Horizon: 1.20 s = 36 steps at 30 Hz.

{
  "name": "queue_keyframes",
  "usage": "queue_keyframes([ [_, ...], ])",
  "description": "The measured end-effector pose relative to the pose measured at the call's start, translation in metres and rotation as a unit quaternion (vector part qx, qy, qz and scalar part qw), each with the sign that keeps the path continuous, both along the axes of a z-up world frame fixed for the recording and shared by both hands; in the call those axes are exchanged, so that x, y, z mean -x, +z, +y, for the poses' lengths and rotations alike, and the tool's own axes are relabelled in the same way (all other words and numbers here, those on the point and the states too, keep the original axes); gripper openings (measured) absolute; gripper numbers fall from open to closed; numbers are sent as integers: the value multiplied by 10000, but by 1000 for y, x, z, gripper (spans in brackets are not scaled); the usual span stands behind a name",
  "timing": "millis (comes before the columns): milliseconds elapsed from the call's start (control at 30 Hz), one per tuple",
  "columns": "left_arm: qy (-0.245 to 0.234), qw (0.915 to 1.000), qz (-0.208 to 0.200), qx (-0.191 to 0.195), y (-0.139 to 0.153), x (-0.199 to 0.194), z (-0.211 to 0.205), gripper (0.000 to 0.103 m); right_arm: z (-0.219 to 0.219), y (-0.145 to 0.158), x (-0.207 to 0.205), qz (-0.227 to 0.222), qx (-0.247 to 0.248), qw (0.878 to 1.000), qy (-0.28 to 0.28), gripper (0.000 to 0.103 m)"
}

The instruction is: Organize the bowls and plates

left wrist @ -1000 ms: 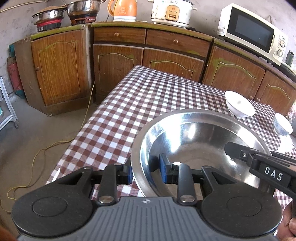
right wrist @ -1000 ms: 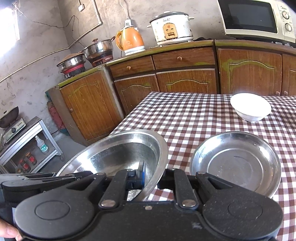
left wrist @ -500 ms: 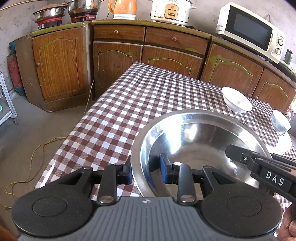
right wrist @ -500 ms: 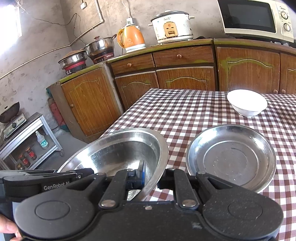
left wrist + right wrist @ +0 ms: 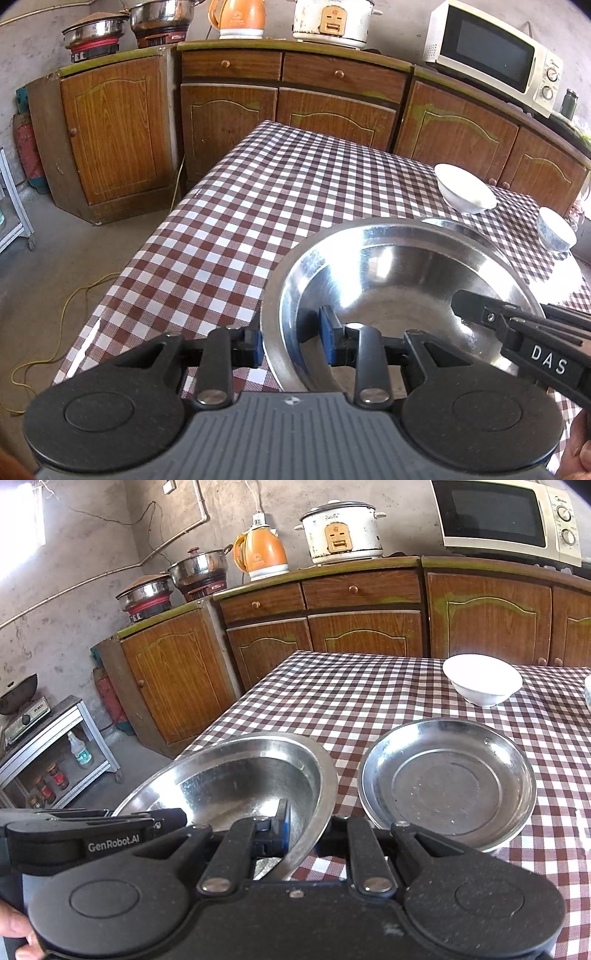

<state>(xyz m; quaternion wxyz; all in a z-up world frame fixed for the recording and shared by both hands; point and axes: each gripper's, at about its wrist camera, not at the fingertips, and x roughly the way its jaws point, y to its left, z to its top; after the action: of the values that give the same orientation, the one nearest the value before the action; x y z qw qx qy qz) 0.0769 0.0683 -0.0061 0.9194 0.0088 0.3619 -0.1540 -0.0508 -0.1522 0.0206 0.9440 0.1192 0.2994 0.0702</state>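
Both grippers are on the big steel basin here. The left gripper straddles its near rim at the lower centre of the left wrist view, one blue pad inside the wall and one outside, narrowed onto the metal. The right gripper is clamped tight on the opposite rim, low in the right wrist view. The basin looks lifted and tilted, held just above the checked tablecloth.

My read: this is the carry, with the basin heading for the steel plate just beside it, at centre right of the right wrist view. The likely next move is to bring the basin across and set it down level on or next to that plate, then loosen both grips together. If one side lets go first, the basin could tip.

Around it, a white bowl sits beyond the plate in the upper right, and a small patterned bowl stands at the right edge of the left wrist view. Neither blocks the short path. The steel plate is the only thing close enough to clip.
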Motion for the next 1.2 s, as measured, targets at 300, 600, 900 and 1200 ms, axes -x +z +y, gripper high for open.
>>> queue_keyframes([
  [300, -98, 10000, -8, -8, -3, 8, -5, 31, -6, -2, 12, 4, 49, 10000, -28, 16],
  [600, -238, 9997, -28, -39, -3, 19, -13, 31, -14, -3, 26, 18, 103, 9999, -106, 16],
  [900, -350, 9994, 41, -47, -7, 29, -19, 31, -21, -4, 36, 46, 103, 9998, -152, 16],
  [1200, -499, 9987, 40, -58, -8, 39, -28, 31, -32, -4, 52, 54, 158, 9996, -235, 16],
])
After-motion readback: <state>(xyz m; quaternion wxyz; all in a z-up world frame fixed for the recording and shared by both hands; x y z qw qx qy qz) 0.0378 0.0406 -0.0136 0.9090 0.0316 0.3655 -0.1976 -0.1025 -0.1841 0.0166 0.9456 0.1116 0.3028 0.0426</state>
